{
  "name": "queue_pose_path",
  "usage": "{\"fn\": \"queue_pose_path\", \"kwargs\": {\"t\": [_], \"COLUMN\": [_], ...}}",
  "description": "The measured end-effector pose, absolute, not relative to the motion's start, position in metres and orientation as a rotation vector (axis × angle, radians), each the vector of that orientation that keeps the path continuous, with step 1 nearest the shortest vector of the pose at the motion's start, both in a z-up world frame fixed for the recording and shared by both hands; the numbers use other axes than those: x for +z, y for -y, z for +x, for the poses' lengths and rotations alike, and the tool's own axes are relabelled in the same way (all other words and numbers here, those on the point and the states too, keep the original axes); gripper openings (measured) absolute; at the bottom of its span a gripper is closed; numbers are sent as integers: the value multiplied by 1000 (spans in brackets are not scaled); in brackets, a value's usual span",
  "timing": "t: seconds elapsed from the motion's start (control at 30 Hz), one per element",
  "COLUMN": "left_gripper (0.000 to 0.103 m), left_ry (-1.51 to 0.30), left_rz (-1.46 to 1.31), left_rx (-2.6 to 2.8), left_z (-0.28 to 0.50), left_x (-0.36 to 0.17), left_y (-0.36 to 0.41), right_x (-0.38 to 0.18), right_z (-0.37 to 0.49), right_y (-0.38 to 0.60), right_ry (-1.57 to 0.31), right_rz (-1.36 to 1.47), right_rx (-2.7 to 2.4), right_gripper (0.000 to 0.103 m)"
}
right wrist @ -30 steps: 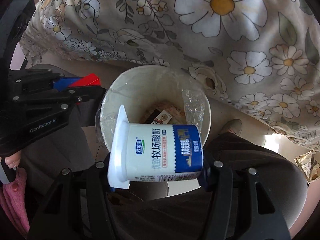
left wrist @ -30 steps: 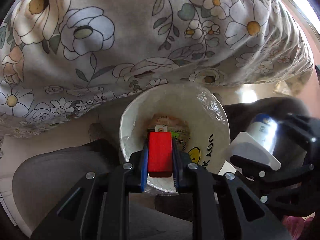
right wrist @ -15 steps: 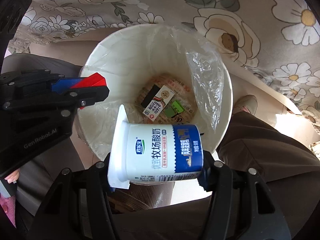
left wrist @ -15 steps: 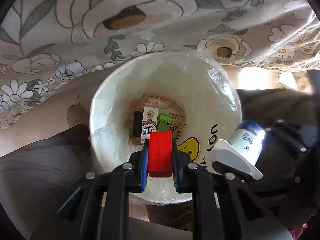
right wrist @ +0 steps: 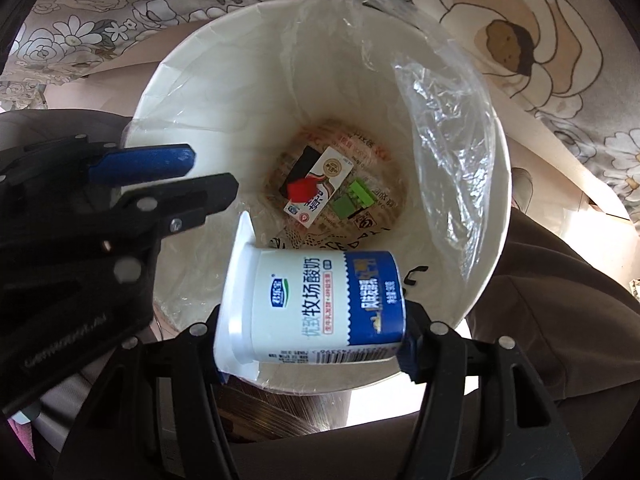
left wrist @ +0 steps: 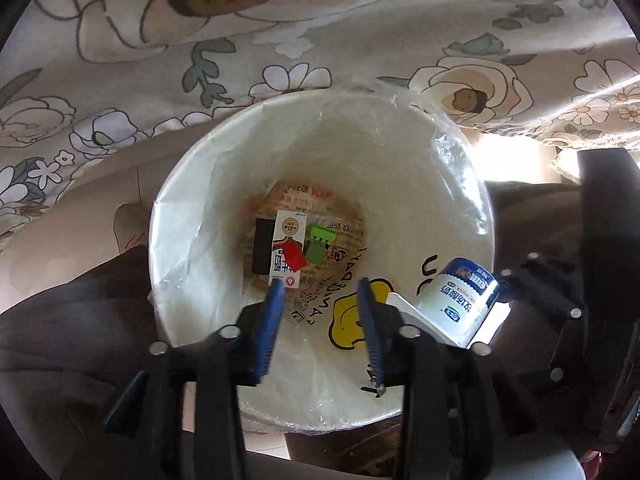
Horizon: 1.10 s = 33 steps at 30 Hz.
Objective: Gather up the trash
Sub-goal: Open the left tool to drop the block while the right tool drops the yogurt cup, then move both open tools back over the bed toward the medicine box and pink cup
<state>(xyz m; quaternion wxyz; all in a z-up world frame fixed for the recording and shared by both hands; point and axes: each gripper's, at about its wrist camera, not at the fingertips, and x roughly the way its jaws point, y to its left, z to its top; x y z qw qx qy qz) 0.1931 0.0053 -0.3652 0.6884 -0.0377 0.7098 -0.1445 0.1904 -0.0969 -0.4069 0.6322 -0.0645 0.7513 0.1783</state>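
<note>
The left gripper (left wrist: 320,292) hangs over the bin (left wrist: 452,184) with its blue fingers (left wrist: 270,320) parting, moderately wide, and nothing between them. A red block (left wrist: 294,258) lies below on a milk carton (left wrist: 287,254) at the bin's bottom, beside a green piece (left wrist: 318,244) at the carton's 3 o'clock.

The right gripper (right wrist: 314,340) has its fingers easing apart, yet both pads are against the ends of a yogurt cup (right wrist: 320,304), which lies sideways with its lid flange at 9 o'clock. The cup sits over the bin's near rim, at 6 o'clock of the opening.

A clear liner (right wrist: 444,120) bunches loosely along the rim from 1 to 3 o'clock. The middle of the bin is open down to the bottom. A flowered cloth (left wrist: 280,40) overhangs the far edge at 12 o'clock; the person's dark trousers (right wrist: 540,300) flank the bin.
</note>
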Motion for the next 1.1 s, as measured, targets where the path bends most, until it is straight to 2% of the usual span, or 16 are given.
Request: {"fn": "queue_pose_path", "kwargs": {"t": [0.07,0.17,0.73,1.1], "left_gripper": [52,56,56,61], "left_ry": [-1576,-1575,-1575,-1497], "left_rz": [-88,-83,-96,-101], "left_rx": [-331,-330,-323,-390], "left_z": [193,192,189,173], "left_x": [-363,-363,-361,-311], "left_y": [-5,-3,-8,-12], "right_x": [-411,-411,-394,-356], "right_z": [191,189,185,169], "right_y": [96,93,93,98], "right_ry": [-1722,-1720,-1708,-1719], "right_rz": [-170,-177,-160,-156], "right_rx": [396,409,430,504], "right_gripper": [69,69,69,69]}}
